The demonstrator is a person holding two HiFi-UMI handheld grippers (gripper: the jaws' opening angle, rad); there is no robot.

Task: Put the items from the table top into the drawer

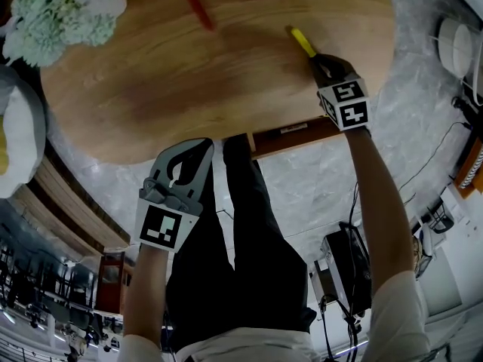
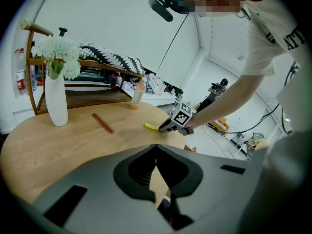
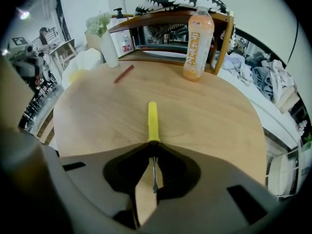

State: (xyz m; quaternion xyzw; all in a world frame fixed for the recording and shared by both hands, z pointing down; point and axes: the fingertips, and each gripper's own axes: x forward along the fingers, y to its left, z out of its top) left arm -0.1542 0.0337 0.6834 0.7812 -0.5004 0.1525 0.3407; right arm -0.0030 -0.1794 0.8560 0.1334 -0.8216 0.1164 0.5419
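Observation:
On the round wooden table [image 1: 151, 89] lies a yellow-handled screwdriver [image 1: 302, 40] [image 3: 153, 121] [image 2: 150, 126]. My right gripper [image 1: 313, 57] [image 3: 153, 143] points steeply down at it, its jaws closed on the handle's near end, with the metal shaft running back between them. A thin red stick [image 1: 196, 4] [image 3: 124, 74] [image 2: 103, 123] lies further left on the table. An orange drink bottle [image 3: 198, 38] [image 2: 138, 96] stands at the far edge. My left gripper [image 1: 198, 143] [image 2: 156, 147] hangs shut and empty just off the table's near edge. A drawer front [image 1: 298, 133] shows under the tabletop.
A white vase of pale flowers [image 2: 56, 101] [image 3: 108, 48] stands on the table's left side. Behind the table is a wooden shelf [image 3: 165, 21] with a patterned cloth on it. Cables and equipment [image 1: 347, 262] lie on the marble floor to my right.

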